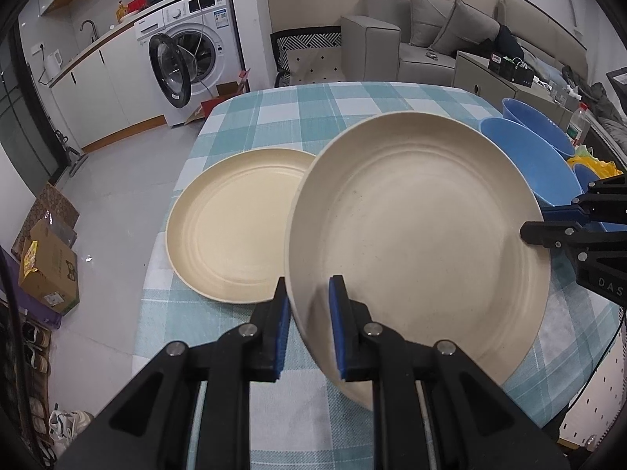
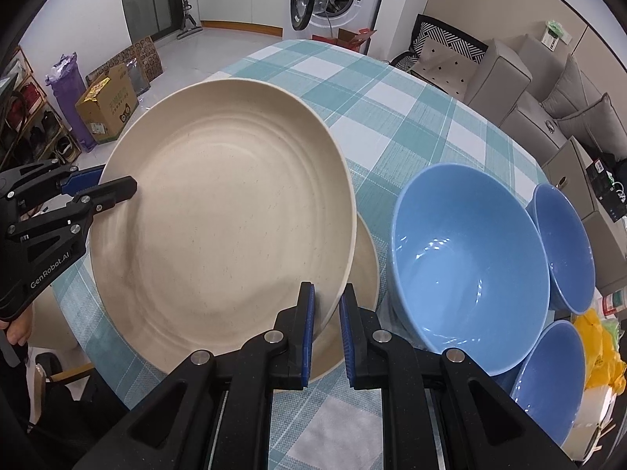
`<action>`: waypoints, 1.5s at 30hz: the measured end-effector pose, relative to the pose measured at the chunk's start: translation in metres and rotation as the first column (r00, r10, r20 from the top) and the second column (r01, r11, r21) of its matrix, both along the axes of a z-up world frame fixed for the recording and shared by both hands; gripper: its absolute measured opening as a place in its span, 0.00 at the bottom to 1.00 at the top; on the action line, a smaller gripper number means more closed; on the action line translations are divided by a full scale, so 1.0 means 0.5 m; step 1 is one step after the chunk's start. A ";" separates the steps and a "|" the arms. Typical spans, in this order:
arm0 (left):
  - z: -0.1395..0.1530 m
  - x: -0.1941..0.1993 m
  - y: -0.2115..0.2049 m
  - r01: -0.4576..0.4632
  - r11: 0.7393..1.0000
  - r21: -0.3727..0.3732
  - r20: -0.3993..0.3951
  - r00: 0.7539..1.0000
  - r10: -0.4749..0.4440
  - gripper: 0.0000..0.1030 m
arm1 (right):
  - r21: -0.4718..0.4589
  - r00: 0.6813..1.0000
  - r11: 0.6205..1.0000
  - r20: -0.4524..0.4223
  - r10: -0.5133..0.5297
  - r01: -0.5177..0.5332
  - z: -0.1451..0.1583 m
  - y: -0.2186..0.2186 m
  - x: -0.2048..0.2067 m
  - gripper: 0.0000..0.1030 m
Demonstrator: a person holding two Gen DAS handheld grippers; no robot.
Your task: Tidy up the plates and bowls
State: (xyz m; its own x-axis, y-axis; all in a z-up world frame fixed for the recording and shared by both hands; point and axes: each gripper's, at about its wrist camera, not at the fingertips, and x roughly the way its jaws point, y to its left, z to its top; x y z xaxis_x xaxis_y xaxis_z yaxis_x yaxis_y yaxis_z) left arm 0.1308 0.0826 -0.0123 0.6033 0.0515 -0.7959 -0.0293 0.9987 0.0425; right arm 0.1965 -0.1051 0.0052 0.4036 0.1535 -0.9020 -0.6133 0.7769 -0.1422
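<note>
A beige plate (image 1: 411, 235) hangs tilted above the checked tablecloth, held from both sides. My left gripper (image 1: 309, 293) is shut on its near rim, one blue pad inside and one outside. My right gripper (image 2: 327, 293) is shut on the opposite rim of the same plate (image 2: 219, 215). Each gripper shows in the other's view: the right one (image 1: 548, 215) at the plate's right edge, the left one (image 2: 106, 182) at its left edge. A second cream plate (image 1: 235, 227) lies flat on the cloth, left of the held one. Part of a cream plate (image 2: 364, 258) shows under the held plate.
A large blue bowl (image 2: 470, 266) stands right of the plates, with two smaller blue bowls (image 2: 564, 246) (image 2: 548, 384) beside it. Yellow packaging (image 2: 599, 352) lies at the table's right edge. The tablecloth (image 2: 392, 109) is bare at the far end. A sofa (image 1: 431, 39) and a washing machine (image 1: 196, 51) stand beyond.
</note>
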 end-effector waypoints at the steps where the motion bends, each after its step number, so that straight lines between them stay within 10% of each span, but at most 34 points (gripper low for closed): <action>1: -0.003 0.000 0.002 -0.001 1.000 -0.001 -0.003 1.000 0.001 0.16 | 0.000 1.000 1.000 -0.003 -0.001 0.001 -0.003 0.001 0.000 0.12; 45: -0.072 0.080 -0.056 0.065 0.997 0.031 -0.077 0.995 -0.062 0.18 | -0.121 0.999 0.992 -0.009 -0.048 0.046 -0.092 -0.034 0.027 0.15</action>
